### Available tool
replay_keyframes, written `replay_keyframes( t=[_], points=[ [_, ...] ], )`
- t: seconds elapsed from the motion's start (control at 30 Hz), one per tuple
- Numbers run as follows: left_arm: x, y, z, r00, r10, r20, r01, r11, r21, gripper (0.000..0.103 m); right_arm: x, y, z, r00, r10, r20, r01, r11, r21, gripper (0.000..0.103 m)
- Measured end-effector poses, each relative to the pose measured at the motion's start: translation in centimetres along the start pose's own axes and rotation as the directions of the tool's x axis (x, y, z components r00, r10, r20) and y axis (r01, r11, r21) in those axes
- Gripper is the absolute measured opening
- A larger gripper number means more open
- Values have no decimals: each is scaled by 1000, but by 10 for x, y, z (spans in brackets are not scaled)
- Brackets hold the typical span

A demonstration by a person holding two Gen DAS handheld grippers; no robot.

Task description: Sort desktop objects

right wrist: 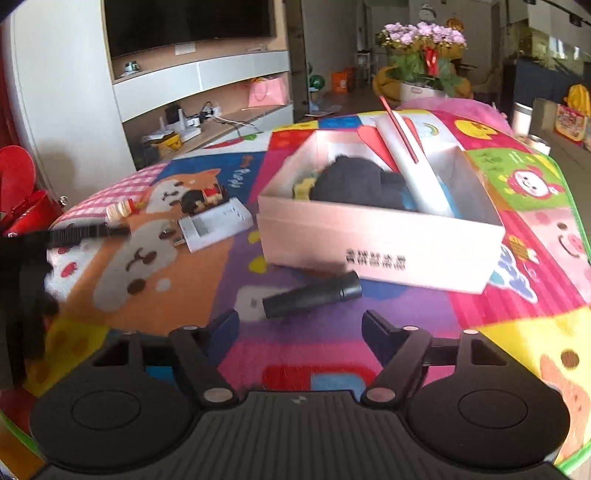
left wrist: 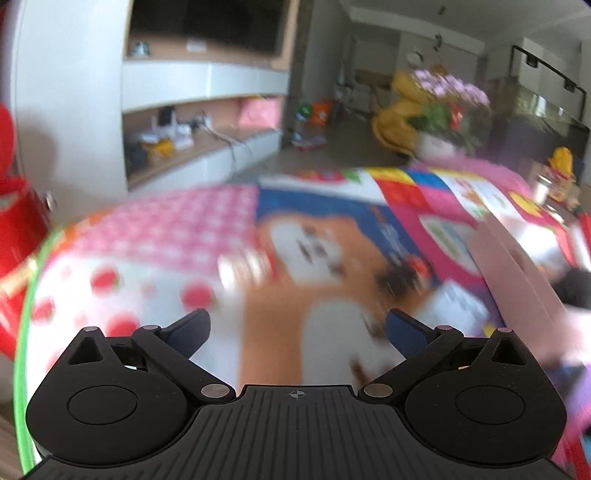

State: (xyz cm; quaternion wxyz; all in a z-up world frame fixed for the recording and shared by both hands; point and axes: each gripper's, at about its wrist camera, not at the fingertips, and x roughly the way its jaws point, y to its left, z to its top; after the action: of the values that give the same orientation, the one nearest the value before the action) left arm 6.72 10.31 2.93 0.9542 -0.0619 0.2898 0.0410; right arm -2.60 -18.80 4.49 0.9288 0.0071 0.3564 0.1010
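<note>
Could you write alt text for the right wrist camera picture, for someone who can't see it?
An open right gripper hovers over a colourful cartoon mat, just short of a black tube lying in front of a pink box that holds dark fabric. Small toys and a white packet lie to the left.

The desk's mat (right wrist: 229,280) was a riot of colour: purple, orange, hot pink, yellow and blue panels, a pink-and-white check patch, white with red strawberries, and a lime green border. The box (right wrist: 376,243) showed pale pink, dark lettering printed on its front. Inside it, a black bundle (right wrist: 354,184) sat beside a white divider (right wrist: 413,173) edged in red. The cylinder (right wrist: 314,295) in front of the box was matt black. A white packet (right wrist: 214,225) lay on the orange panel. The left-wrist view blurred the mat's patterns. Behind, lilac flowers (right wrist: 424,35) stood over green leaves.
</note>
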Motion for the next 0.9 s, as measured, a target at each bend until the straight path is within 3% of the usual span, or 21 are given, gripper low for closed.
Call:
replay_keyframes(
  t=[0.07,0.13,0.33,0.37,0.43,0.5,0.6,0.7,0.8,0.9],
  points=[
    [16,0,13,998,67,0,-67,998,17,101,1,0,-6,1000,-17,10,17,1000,13,78],
    [34,3,23,994,99,-38,-99,995,4,74,0,1,-12,999,-35,26,35,999,3,80],
    [75,4,27,979,168,-115,-164,986,37,70,-3,6,-23,996,-60,63,63,996,-57,88],
    [76,2,25,979,174,-105,-169,984,55,68,-3,5,-24,996,-57,63,60,997,-54,89],
    [74,-2,25,979,183,-89,-175,980,95,52,-3,2,-25,996,-58,63,61,997,-43,93],
    [66,-6,25,982,171,-80,-160,980,121,52,-2,-1,-26,996,-63,61,65,997,-30,98],
    [41,-21,18,994,91,-62,-80,984,158,52,-1,-2,-28,997,-59,53,61,998,-27,101],
    [6,-42,3,995,-62,-79,76,981,181,52,2,0,-31,998,-54,36,55,998,-36,103],
    [-28,-66,-19,967,-227,-118,248,945,213,52,7,1,-33,999,-44,5,44,999,-31,103],
    [-51,-88,-41,932,-328,-154,358,899,253,52,13,-3,-34,999,-41,-28,41,999,5,103]
  ],
)
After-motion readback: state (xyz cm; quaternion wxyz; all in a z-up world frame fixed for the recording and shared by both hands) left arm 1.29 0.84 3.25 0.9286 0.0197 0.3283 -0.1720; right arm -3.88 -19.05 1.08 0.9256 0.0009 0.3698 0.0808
